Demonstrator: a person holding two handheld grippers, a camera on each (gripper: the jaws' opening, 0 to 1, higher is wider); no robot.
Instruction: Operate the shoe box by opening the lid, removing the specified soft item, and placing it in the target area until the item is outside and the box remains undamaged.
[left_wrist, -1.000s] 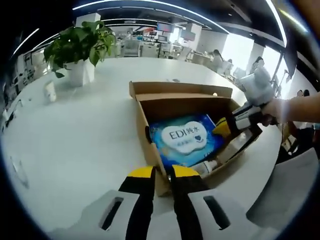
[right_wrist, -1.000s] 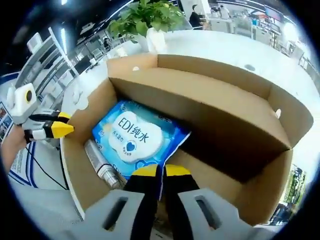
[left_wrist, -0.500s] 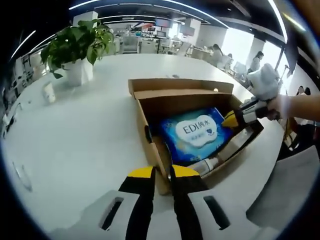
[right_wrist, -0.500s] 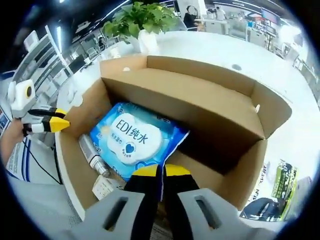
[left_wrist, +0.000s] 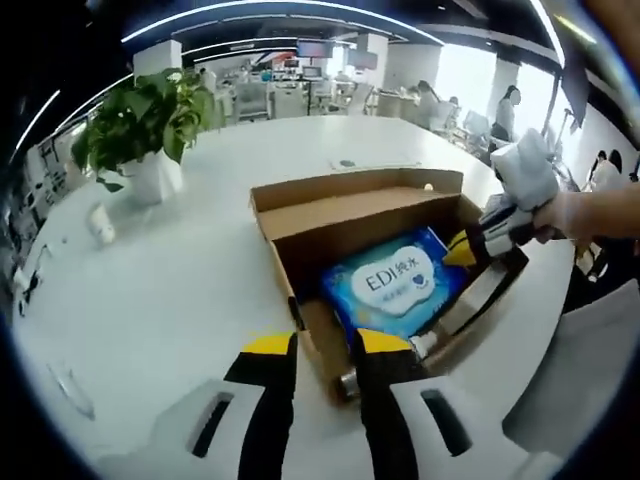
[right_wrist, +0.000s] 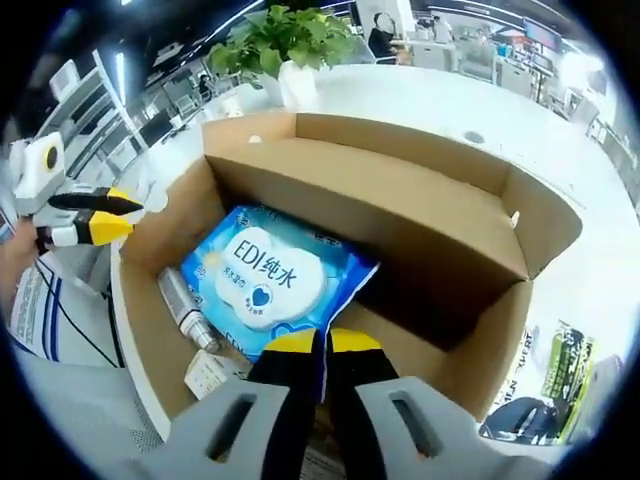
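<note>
Here, the open shoe box (left_wrist: 372, 215) sits mid-frame on a white table (left_wrist: 150, 290) in an office, potted plant (left_wrist: 140, 125) upper left; left gripper (left_wrist: 325, 350) gapes narrowly, right gripper (right_wrist: 318, 345) pinches the wipes pack (right_wrist: 270, 285).

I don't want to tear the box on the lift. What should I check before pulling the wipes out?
1. Lid open: ok. The lid flap of the cardboard box stands folded back.
2. Grip: ok. The right claw looks shut on the near edge of the wet wipes pack.
3. Other claw out of the way: ok. The left claw is open, by the box's side wall, off the pack.
4. Lift path: cannot tell. A bottle lies right alongside the pack and might drag along.
5. Box walls intact: ok. No tears visible.
6. Target area: cannot tell where it is.
</note>
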